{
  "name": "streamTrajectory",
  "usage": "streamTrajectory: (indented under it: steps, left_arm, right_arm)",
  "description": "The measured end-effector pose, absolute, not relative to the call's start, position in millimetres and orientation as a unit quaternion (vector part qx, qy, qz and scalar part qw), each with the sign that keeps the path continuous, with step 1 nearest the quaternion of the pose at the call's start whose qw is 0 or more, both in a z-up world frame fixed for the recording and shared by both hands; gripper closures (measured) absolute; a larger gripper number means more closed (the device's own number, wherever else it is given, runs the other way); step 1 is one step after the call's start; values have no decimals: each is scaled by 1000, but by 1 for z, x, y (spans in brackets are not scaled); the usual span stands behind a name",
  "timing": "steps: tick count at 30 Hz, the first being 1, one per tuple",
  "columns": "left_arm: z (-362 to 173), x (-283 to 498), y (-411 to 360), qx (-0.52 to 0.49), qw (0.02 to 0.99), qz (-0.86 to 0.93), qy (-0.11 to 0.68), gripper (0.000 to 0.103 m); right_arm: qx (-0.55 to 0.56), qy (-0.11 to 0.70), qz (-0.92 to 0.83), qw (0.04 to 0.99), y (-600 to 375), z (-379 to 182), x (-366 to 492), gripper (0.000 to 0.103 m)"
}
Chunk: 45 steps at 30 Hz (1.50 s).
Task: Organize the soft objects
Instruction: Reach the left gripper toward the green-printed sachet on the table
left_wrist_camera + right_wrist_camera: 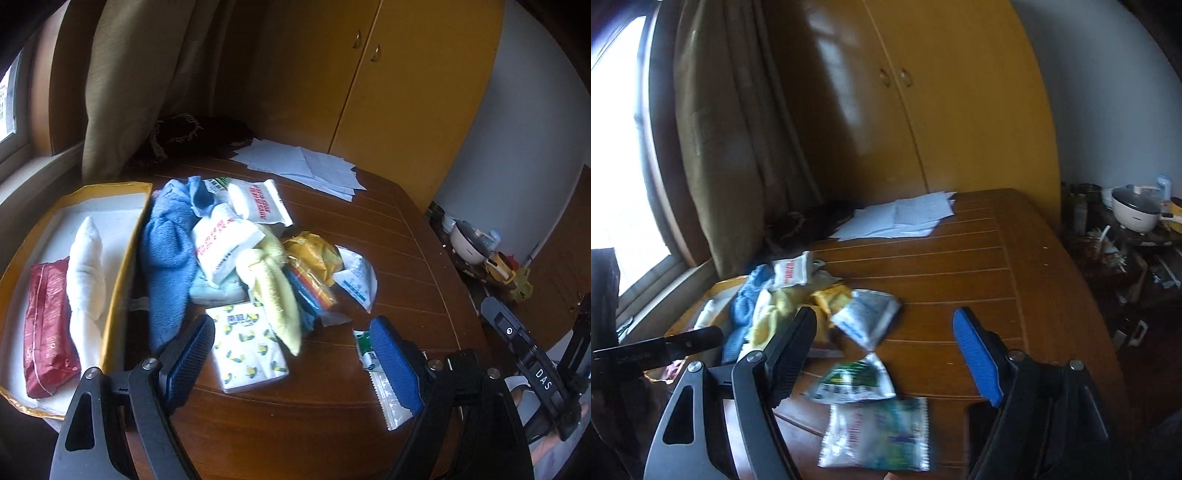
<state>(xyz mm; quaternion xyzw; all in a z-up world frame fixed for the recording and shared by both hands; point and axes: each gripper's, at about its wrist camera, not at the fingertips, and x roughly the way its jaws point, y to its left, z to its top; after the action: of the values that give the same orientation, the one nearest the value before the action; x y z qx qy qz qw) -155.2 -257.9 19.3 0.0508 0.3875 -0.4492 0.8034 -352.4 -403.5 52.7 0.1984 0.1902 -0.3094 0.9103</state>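
A pile of soft things lies on the wooden table (406, 266): a blue towel (166, 251), a yellow cloth (273, 291), white packets with red print (218, 247), a tissue pack with lemon print (247, 347) and a yellow bag (314, 254). A yellow-rimmed box (122, 258) at the left holds a white cloth (86, 273) and a red pack (46, 328). My left gripper (295, 332) is open and empty just in front of the tissue pack. My right gripper (882, 328) is open and empty above green-and-white packets (853, 384).
White papers (306, 166) lie at the table's far side by a yellow wardrobe (369, 74). A curtain (129, 74) and dark fringed cloth (192, 136) are at the back left. A side stand with a pot (1134, 210) is right of the table.
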Motion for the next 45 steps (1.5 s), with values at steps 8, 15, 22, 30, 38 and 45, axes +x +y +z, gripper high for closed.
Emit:
streamTrajectory:
  steps: [8, 15, 22, 30, 38, 45]
  left_arm:
    - [2, -177, -294, 86, 778, -466, 412, 15]
    - [-4, -182, -305, 96, 771, -468, 420, 15]
    - [-8, -188, -311, 109, 761, -482, 421, 15]
    - [-1, -172, -295, 81, 769, -472, 423, 15]
    - [4, -165, -278, 73, 773, -474, 415, 15]
    - [-1, -157, -280, 72, 771, -472, 421, 15]
  right_arm:
    - [227, 254, -341, 876, -435, 22, -372, 27]
    - [223, 253, -343, 877, -434, 29, -376, 27]
    - [224, 256, -344, 875, -437, 32, -371, 27]
    - [226, 276, -229, 906, -382, 38, -350, 27]
    - [252, 346, -238, 872, -355, 0, -327, 27]
    - [230, 363, -289, 855, -356, -20, -302, 21]
